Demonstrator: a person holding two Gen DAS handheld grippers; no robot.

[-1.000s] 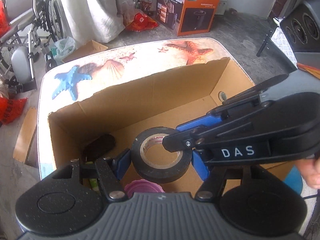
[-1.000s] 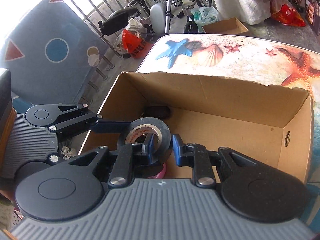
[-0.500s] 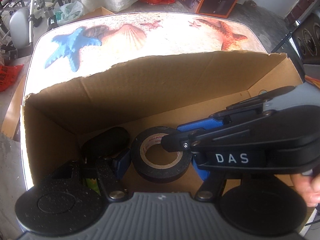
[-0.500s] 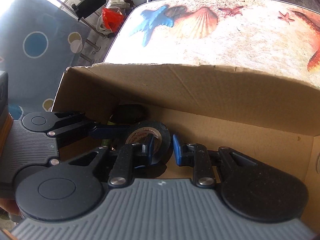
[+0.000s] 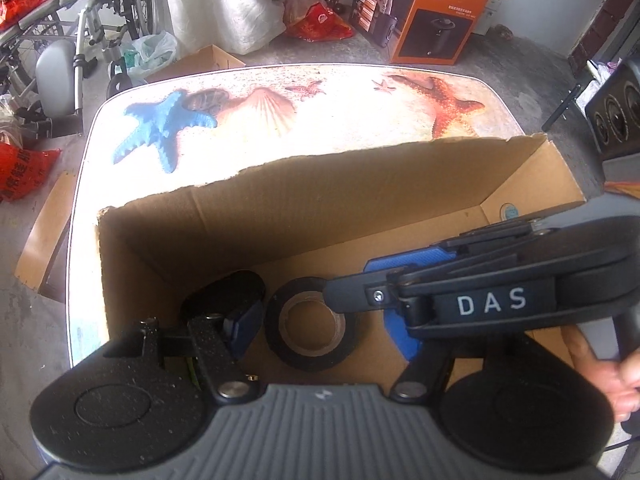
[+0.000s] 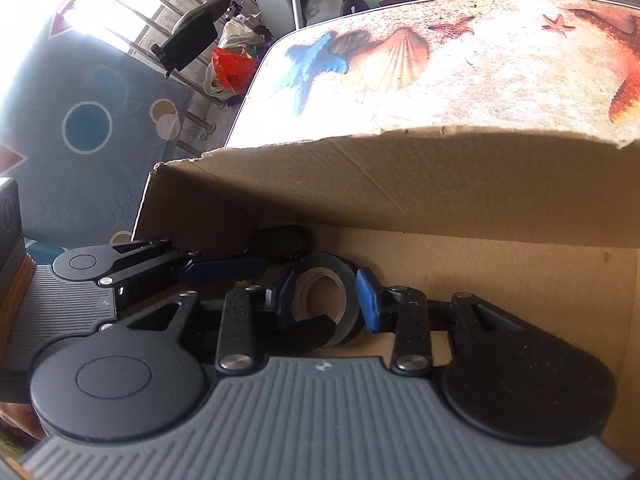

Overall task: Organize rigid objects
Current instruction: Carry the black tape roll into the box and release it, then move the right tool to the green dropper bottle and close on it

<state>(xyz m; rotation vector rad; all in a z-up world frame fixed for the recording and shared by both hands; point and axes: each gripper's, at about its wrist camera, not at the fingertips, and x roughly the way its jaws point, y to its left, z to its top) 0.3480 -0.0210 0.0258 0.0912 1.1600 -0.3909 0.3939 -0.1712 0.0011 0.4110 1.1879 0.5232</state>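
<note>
The tape roll (image 5: pixel 311 323) sits low-centre, down on the cardboard box (image 5: pixel 360 184) floor beside a dark object (image 5: pixel 228 292). The right gripper (image 6: pixel 326 300) has just been opening, jaws straddling the roll's wall, seemingly letting go. The left gripper (image 5: pixel 320 332) stands spread around it. Only the left view shows the person's hand (image 5: pixel 616 368).

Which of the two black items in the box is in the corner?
The solid black oval object, tucked into the left corner of the cardboard box. The other, the tape roll, is a ring with a cardboard core, further from the corner.
</note>
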